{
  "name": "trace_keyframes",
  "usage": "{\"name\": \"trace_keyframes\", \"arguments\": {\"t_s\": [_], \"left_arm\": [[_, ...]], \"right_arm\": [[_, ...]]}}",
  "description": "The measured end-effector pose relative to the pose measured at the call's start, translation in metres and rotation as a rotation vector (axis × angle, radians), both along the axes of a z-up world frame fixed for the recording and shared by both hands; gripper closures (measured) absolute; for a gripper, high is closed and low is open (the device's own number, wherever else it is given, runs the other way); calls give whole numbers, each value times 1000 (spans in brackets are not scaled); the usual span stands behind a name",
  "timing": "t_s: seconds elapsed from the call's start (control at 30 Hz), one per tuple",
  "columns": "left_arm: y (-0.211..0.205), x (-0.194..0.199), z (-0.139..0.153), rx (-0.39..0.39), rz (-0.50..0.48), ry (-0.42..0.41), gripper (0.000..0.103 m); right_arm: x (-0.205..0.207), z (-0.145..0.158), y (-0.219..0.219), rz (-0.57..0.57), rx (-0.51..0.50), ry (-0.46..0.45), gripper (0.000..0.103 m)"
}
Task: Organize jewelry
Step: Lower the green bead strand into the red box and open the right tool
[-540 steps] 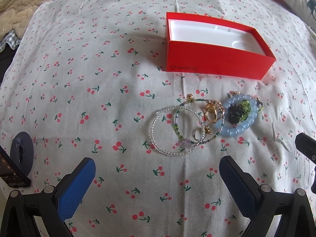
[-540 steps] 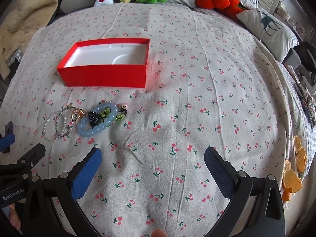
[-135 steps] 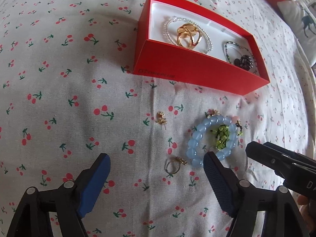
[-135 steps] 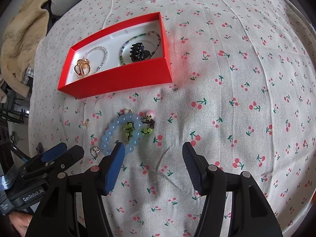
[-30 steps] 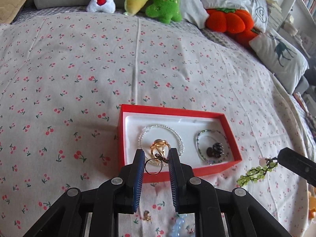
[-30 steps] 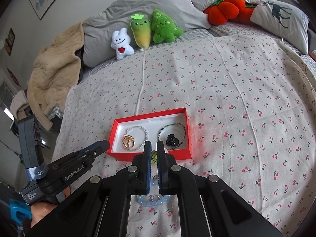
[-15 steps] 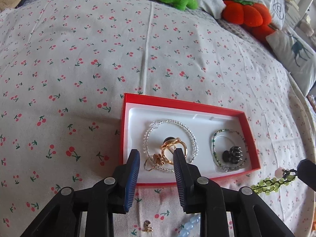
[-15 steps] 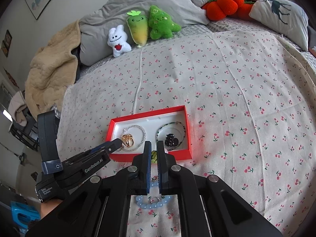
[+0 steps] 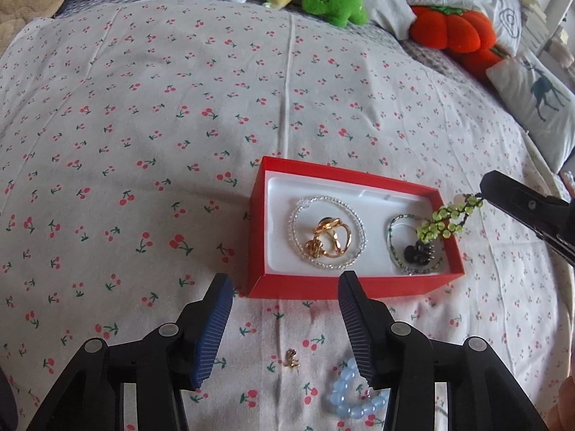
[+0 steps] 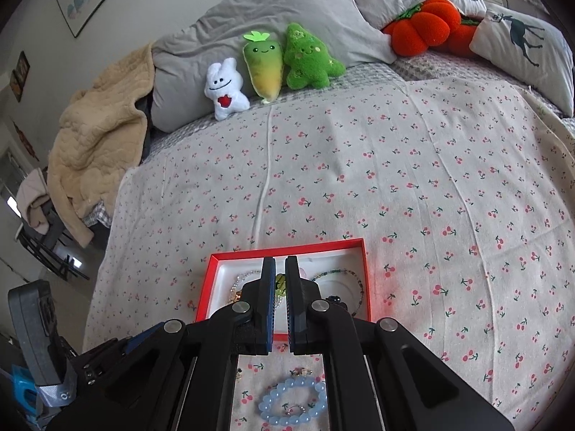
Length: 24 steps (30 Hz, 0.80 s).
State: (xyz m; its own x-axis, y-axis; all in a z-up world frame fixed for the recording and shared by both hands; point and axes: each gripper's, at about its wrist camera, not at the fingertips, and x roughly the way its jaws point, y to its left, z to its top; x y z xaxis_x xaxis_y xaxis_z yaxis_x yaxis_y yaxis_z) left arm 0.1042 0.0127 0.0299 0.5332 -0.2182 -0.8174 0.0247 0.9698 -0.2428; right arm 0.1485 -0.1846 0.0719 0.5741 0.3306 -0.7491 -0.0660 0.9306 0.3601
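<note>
A red box [image 9: 341, 179] with a white lining sits on the cherry-print bedspread. It holds a clear bead bracelet [image 9: 305, 204], gold rings [image 9: 329, 239], a green bead bracelet [image 9: 393, 221] and a black hair clip [image 9: 418, 253]. My left gripper [image 9: 284, 291] is open and empty just in front of the box. My right gripper [image 10: 280, 269] is shut on a green bead strand [image 9: 447, 221] and holds it over the box's right part [image 10: 287, 249]. A blue bead bracelet [image 9: 354, 400] and a small gold earring [image 9: 291, 357] lie on the bedspread near me.
Plush toys [image 10: 273, 61], grey pillows [image 10: 273, 14], an orange pumpkin cushion [image 10: 424, 28] and a deer-print pillow [image 10: 521, 43] line the bed's far side. A beige blanket [image 10: 97, 133] is heaped at the far left. A small ring [image 10: 293, 409] lies inside the blue bracelet.
My left gripper has opened and let the gold ring drop into the box, then drawn back. My right gripper has carried the green strand left, over the box.
</note>
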Motion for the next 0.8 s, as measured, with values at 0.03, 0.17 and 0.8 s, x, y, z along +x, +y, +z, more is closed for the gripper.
{"name": "trace_keyframes", "arguments": {"t_s": [0.03, 0.17, 0.8], "left_arm": [[1, -1, -1, 9, -1, 5, 49], [9, -3, -3, 32, 4, 12, 48], [23, -11, -8, 56, 5, 41, 31]], "right_arm": [[2, -2, 3, 3, -4, 16, 98], [9, -14, 17, 17, -28, 63, 98], [32, -50, 17, -54, -27, 126, 67]]}}
